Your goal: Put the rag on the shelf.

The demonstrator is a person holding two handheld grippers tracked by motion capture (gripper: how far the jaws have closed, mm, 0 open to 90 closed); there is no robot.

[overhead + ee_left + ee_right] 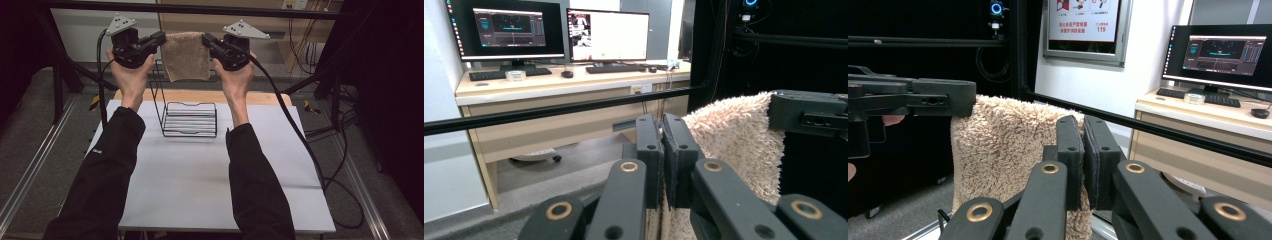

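A beige fluffy towel (186, 56) hangs stretched between my two grippers, high above the far end of the table. My left gripper (161, 38) is shut on the towel's top left corner, and my right gripper (206, 39) is shut on its top right corner. In the left gripper view the black jaws pinch the towel (734, 135) edge, with the other gripper (809, 112) holding the far corner. The right gripper view has the towel (998, 145) clamped between its jaws and the left gripper (913, 100) at its far corner. A black wire rack (187, 117) stands on the table below the towel.
The white table top (190, 175) has a wooden board (200, 96) at its far edge. A black frame bar (200, 9) runs across behind the towel. Beyond it stands a desk with monitors (514, 30). Cables (300, 135) trail down the right side.
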